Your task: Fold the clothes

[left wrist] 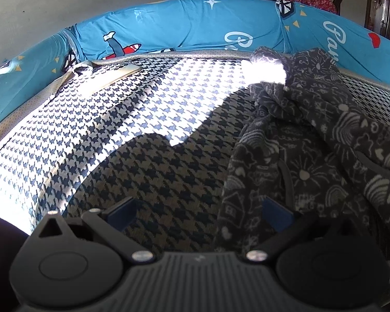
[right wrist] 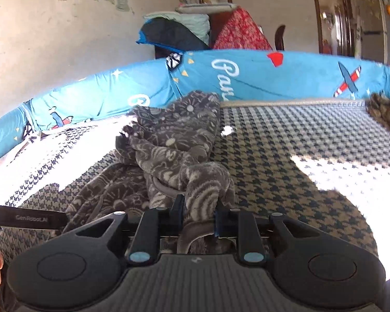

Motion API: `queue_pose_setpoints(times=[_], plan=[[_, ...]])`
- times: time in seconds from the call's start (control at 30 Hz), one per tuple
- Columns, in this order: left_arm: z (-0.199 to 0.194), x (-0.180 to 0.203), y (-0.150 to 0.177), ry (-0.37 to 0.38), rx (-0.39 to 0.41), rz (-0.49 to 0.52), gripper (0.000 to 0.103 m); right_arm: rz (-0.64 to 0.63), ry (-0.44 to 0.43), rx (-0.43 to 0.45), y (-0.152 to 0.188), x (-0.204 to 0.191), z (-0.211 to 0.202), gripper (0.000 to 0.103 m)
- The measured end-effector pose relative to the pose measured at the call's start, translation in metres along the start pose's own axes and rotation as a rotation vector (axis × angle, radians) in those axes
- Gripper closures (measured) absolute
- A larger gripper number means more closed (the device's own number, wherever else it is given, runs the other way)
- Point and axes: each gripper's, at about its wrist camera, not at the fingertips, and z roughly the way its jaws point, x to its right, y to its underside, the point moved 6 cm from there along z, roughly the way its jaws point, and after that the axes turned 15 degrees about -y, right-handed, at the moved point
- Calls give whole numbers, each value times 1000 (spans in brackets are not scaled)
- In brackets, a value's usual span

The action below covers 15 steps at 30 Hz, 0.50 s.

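Observation:
A dark grey garment (left wrist: 312, 140) with a white doodle print lies crumpled on the houndstooth bed cover (left wrist: 132, 119). My left gripper (left wrist: 199, 214) is open and low over the cover, with the garment's left edge lying over its right finger. In the right wrist view the same garment (right wrist: 174, 140) is bunched in a heap. My right gripper (right wrist: 198, 219) is shut on a fold of it, and the cloth bulges up between the fingers. The left gripper's body (right wrist: 26, 219) shows at the left edge of that view.
A blue cartoon-print bumper (left wrist: 169, 28) runs along the far side of the bed. A phone (left wrist: 117, 74) lies on the cover at the back left. A brown garment (right wrist: 387, 111) sits at the far right. Piled bedding (right wrist: 184, 31) stands behind the bumper.

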Motion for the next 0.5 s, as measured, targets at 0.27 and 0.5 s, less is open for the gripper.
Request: queue_pose_setpoints(times=[0.27,0.5], plan=[[-6,-30,-13,-59,70,-83,0,-138,-212,15,-1,-79,-8,92],[-1,-59,-17,-99,82,-156,0,-244,-321,-30,15,-130,7,93]])
